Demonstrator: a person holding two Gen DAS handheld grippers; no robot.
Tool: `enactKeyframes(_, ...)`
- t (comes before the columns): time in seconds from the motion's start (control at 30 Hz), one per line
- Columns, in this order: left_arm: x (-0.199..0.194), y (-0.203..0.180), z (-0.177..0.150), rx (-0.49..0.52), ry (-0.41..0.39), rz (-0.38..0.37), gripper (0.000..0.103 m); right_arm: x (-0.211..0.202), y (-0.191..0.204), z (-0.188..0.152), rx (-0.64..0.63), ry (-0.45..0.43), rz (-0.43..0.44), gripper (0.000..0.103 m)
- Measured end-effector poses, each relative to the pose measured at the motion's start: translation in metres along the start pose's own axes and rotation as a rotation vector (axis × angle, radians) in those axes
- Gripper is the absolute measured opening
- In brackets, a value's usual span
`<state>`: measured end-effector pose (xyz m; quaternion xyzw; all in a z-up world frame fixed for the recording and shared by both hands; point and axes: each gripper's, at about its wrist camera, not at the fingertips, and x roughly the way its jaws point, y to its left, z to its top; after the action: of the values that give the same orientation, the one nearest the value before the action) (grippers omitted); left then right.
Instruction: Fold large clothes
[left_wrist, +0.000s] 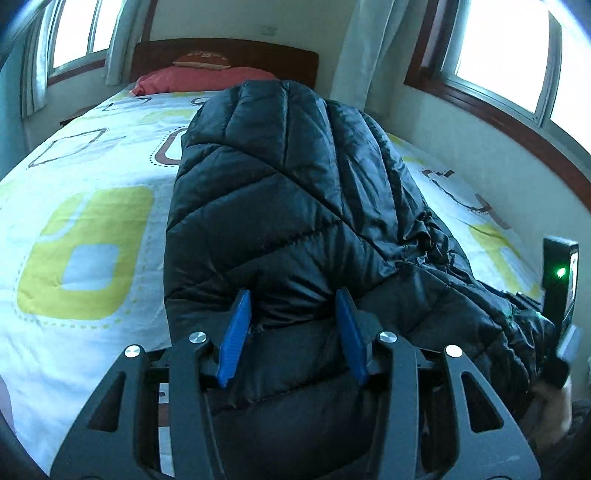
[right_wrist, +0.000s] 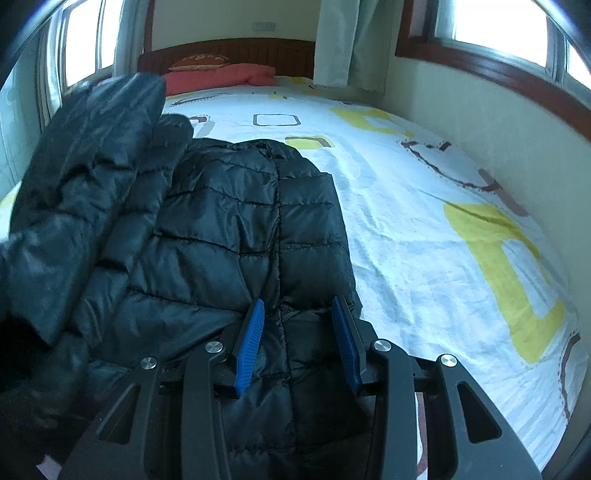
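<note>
A black quilted puffer jacket (left_wrist: 280, 192) lies lengthwise on the bed, bulging up toward the camera. My left gripper (left_wrist: 293, 295) is shut on a thick fold of the jacket's near edge, with padding squeezed between the blue pads (left_wrist: 236, 332). In the right wrist view the same jacket (right_wrist: 240, 229) lies flat ahead. Part of it (right_wrist: 85, 177) is lifted and draped over at the left. My right gripper (right_wrist: 298, 302) is shut on the jacket's near hem beside a seam. The right tool's housing (left_wrist: 559, 280), with a green light, shows at the right edge.
The bed sheet (right_wrist: 424, 236) is white with yellow and brown squares and spreads wide to the jacket's right. A red pillow (left_wrist: 192, 79) and a wooden headboard (left_wrist: 229, 48) are at the far end. A wall (right_wrist: 498, 147) with windows runs along the right side.
</note>
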<state>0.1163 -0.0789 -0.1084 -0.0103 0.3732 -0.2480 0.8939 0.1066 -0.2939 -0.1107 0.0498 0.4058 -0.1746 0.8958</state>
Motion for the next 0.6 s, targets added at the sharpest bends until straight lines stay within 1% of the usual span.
enactKeyframes(0.13, -0.002, 0.003, 0.002, -0.002, 0.005, -0.007, 0.045, -0.014, -0.013, 0.011, 0.092, 0.004, 0.090, 0.039)
enactKeyframes(0.23, -0.002, 0.003, 0.003, -0.001, 0.005, -0.006, 0.045, -0.023, -0.019, 0.022, 0.161, -0.011, 0.185, 0.039)
enactKeyframes(0.27, -0.002, 0.003, 0.003, -0.001, 0.005, -0.006, 0.045, -0.024, -0.018, 0.024, 0.176, -0.012, 0.215, 0.040)
enactKeyframes(0.37, -0.001, 0.002, 0.004, -0.004, 0.006, -0.008, 0.045, -0.023, -0.018, 0.029, 0.204, -0.007, 0.265, 0.044)
enactKeyframes(0.43, -0.001, 0.003, 0.005, -0.008, 0.007, -0.009, 0.045, -0.021, -0.016, 0.029, 0.230, 0.007, 0.315, 0.044)
enactKeyframes(0.53, -0.002, 0.003, 0.004, -0.016, 0.003, -0.009, 0.045, -0.011, -0.015, 0.032, 0.305, 0.043, 0.435, 0.044)
enactKeyframes(0.57, -0.002, 0.004, 0.003, -0.019, 0.003, -0.008, 0.045, -0.004, -0.014, 0.033, 0.346, 0.064, 0.503, 0.044)
enactKeyframes(0.6, -0.002, 0.004, 0.003, -0.023, 0.003, -0.009, 0.045, -0.001, -0.014, 0.034, 0.370, 0.076, 0.548, 0.047)
